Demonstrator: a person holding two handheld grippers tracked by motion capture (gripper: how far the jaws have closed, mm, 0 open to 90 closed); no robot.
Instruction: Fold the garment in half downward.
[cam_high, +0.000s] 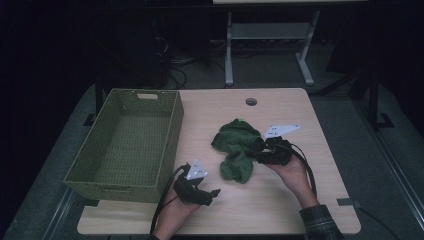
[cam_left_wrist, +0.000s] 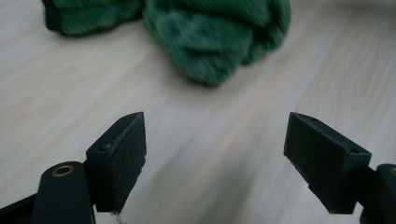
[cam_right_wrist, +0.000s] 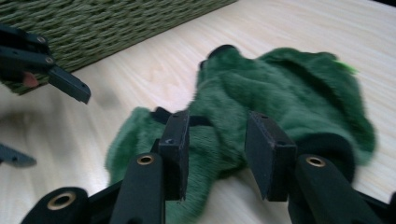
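The desk (cam_high: 280, 200) carries a green woven basket (cam_high: 125, 145) on its left side, empty inside as far as the high view reaches, and a crumpled green fleece cloth (cam_high: 235, 147) in the middle, well apart from the basket's wall. The right gripper (cam_high: 260, 150) sits at the cloth's right edge; in the right gripper view its jaws stand partly spread with fleece (cam_right_wrist: 280, 98) lying between and beyond them, the pads not pressing on it. The left gripper (cam_high: 212, 195) hovers near the desk's front edge, jaws spread wide on nothing, the cloth (cam_left_wrist: 210, 37) ahead of it.

The main risk, as I judge it, is a shallow pinch: if the right jaws close on only a loose fold, the cloth could slip out or trail during a lift. A dangling end could also snag on the basket's rim and hang outside.
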